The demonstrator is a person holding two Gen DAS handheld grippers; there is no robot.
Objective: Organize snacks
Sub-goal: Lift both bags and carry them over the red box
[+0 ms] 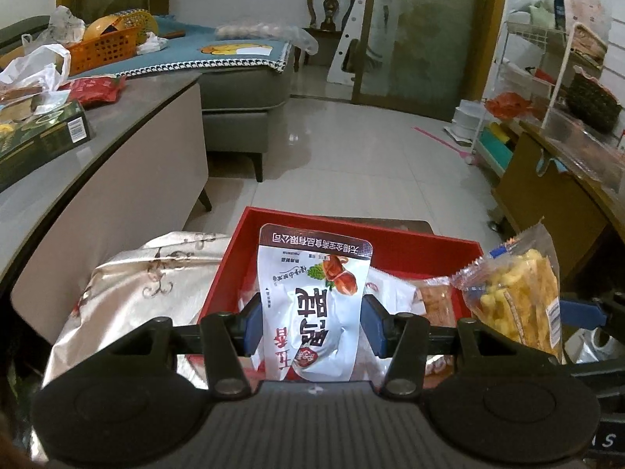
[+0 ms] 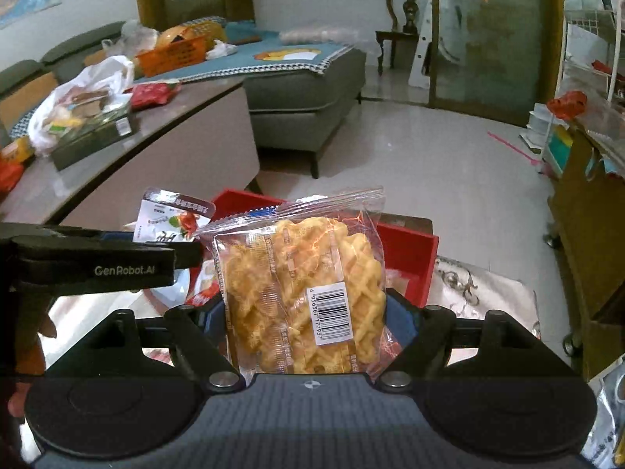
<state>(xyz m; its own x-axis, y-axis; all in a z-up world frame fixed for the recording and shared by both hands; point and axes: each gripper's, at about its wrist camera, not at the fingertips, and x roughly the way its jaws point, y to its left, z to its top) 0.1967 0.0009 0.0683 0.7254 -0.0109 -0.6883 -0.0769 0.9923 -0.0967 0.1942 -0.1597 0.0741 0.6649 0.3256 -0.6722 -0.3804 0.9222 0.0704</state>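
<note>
My left gripper is shut on a white snack pouch with a picture of brown meat pieces, held upright over a red box. My right gripper is shut on a clear bag of yellow waffle biscuits, held upright over the same red box. The waffle bag shows at the right of the left wrist view; the pouch and the left gripper body show at the left of the right wrist view. Other wrapped snacks lie inside the box.
A silver embroidered bag lies left of the box. A grey table at left holds a dark green box, red packets and plastic bags. A sofa, wire rack and wooden cabinet surround the tiled floor.
</note>
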